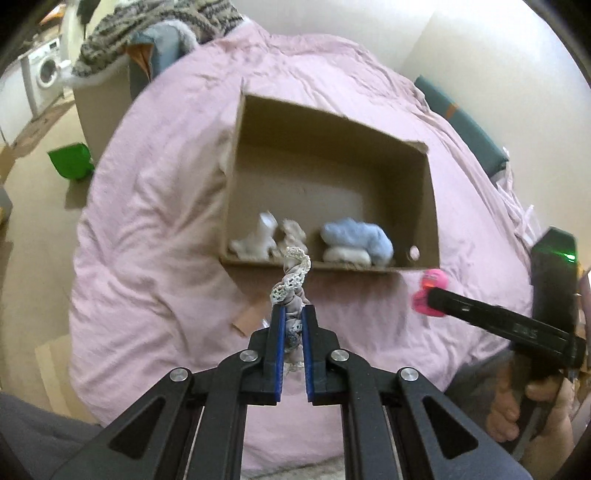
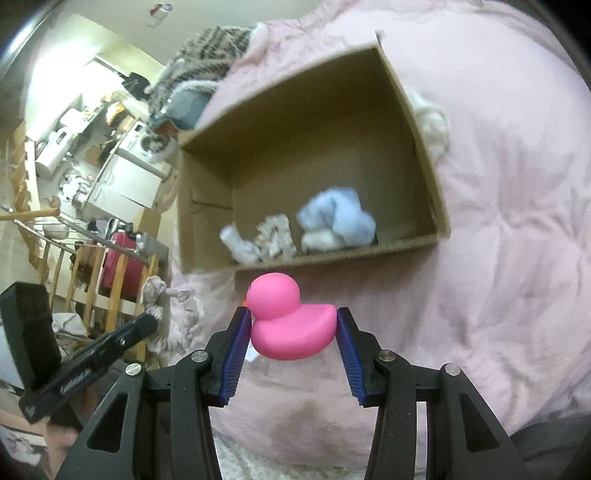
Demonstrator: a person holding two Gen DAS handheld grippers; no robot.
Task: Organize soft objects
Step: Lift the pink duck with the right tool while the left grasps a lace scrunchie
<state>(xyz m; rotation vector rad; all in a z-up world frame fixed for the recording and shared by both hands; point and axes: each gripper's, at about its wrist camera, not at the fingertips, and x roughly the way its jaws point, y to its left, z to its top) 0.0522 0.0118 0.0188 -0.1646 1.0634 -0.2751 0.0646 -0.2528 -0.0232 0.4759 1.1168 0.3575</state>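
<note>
- Right in front of us, our left gripper (image 1: 293, 314) has its blue pads squeezed shut on a twisted grey cloth with white lace trim (image 1: 291, 284). The cloth sticks up past the fingertips, just before the box.
- Our right gripper (image 2: 293, 317) is clamped on a pink rubber duck (image 2: 290, 321). One pad presses on the duck's chest and the other on its tail, and the duck sits upright between them.
- We think the cloth is light and floppy. It could slide out, so holding it in the bunched middle seems best.
- We think the duck is light, squishy and a bit slippery. Its fat body is the best place to hold, not the round head.
- An open brown cardboard box (image 1: 430, 206) lies on the bed, close ahead of both grippers. Inside, along the near wall, are a fluffy light blue soft thing (image 1: 356, 236) lying on a small white bundle (image 1: 345, 254), and two pale little soft toys (image 1: 267, 238) beside them.
- Both things we hold are not in the box yet. We guess they go in next.
- Under the box is a puffy pink quilt (image 1: 159, 206), soft and wrinkled, so the box may tip a little.
- Off the bed we see a white washing machine (image 1: 44, 70), a green plastic thing on the floor (image 1: 72, 160) and a striped knitted blanket (image 1: 155, 26).
</note>
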